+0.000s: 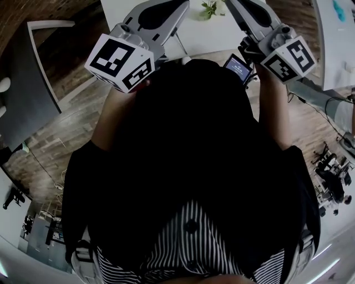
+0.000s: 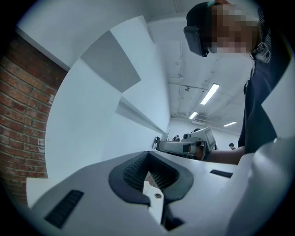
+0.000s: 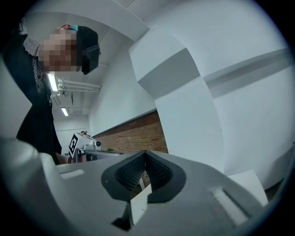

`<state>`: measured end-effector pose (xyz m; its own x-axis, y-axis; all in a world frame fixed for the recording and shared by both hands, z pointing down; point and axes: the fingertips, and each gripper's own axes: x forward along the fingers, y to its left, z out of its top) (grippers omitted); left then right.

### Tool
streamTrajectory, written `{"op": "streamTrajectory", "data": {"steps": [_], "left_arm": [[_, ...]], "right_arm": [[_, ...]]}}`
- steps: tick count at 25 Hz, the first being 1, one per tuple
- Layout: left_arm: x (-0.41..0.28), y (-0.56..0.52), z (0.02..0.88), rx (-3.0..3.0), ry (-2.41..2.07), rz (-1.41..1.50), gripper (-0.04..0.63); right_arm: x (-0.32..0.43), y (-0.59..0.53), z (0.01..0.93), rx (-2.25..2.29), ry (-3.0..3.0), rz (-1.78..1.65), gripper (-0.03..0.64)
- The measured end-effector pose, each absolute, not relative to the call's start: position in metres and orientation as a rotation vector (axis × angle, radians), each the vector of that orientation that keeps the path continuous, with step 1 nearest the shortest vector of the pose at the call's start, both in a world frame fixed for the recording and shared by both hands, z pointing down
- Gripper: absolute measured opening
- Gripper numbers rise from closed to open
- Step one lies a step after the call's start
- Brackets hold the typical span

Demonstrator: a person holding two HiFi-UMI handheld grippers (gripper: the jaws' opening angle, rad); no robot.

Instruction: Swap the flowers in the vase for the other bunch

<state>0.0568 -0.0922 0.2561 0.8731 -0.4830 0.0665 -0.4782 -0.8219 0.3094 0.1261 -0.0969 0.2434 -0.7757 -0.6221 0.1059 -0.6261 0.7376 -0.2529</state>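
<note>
Left hand-held gripper point(image 2: 148, 156) and right hand-held gripper point(image 3: 145, 154) (both closed) overhang table point(image 1: 205, 36) edge.

Head view down onto left gripper point(image 1: 165, 13), right gripper point(image 1: 250, 14); their views seemingly ceilingward.

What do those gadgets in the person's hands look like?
Both the left gripper and right gripper are pale grey plastic with two broad jaws lined with dark ribbed pads. Each carries a white cube printed with black square markers.
</note>
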Motion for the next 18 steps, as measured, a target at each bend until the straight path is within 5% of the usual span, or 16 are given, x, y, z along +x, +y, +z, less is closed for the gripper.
{"op": "streamTrajectory", "data": {"steps": [18], "left_arm": [[0.045, -0.112, 0.269, 2.733, -0.700, 0.031, 0.008]], "right_arm": [[0.144, -0.125, 0.263, 1.211, -2.814, 0.425, 0.005]]}}
